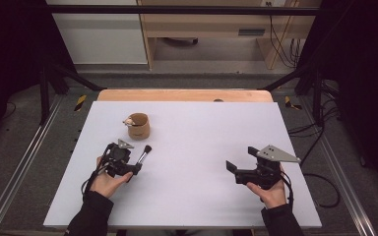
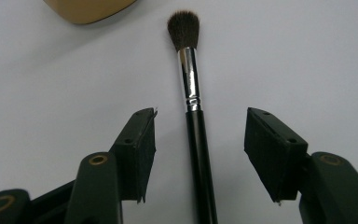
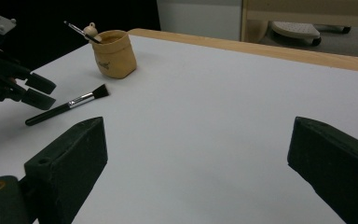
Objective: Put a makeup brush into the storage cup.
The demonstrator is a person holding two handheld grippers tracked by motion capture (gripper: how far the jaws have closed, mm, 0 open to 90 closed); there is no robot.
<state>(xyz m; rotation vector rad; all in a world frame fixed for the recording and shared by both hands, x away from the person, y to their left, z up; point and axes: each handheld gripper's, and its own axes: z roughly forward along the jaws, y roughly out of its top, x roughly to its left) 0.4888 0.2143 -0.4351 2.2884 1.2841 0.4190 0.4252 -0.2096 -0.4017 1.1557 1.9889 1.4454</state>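
White and flat, the desk [image 1: 187, 162] is the biggest thing here, with a wooden edge at its far side. On its far left stands a small tan pouch cup [image 1: 139, 126] with a thin stick and a little wooden knob poking out of it.

The right claw [image 1: 232, 167] sits at the near right, well away from everything. Its jaws are wide apart with nothing between them.

The left claw [image 2: 198, 140] is at the near left, just near of the cup. Its jaws are apart too, one on each side of the makeup brush [image 2: 193, 121]. They do not touch the brush yet.

The brush lies flat on the desk, just beside the cup. Its dark fluffy tip points to the far side, and its black handle runs back between the jaws.

What could go wrong? The handle is thin, round and smooth. I think it may roll or slip out if the jaws close off-centre. If the claw comes down too low, the pads may scrape the desk. A wide swing on the way up could bump the cup and tip it over.
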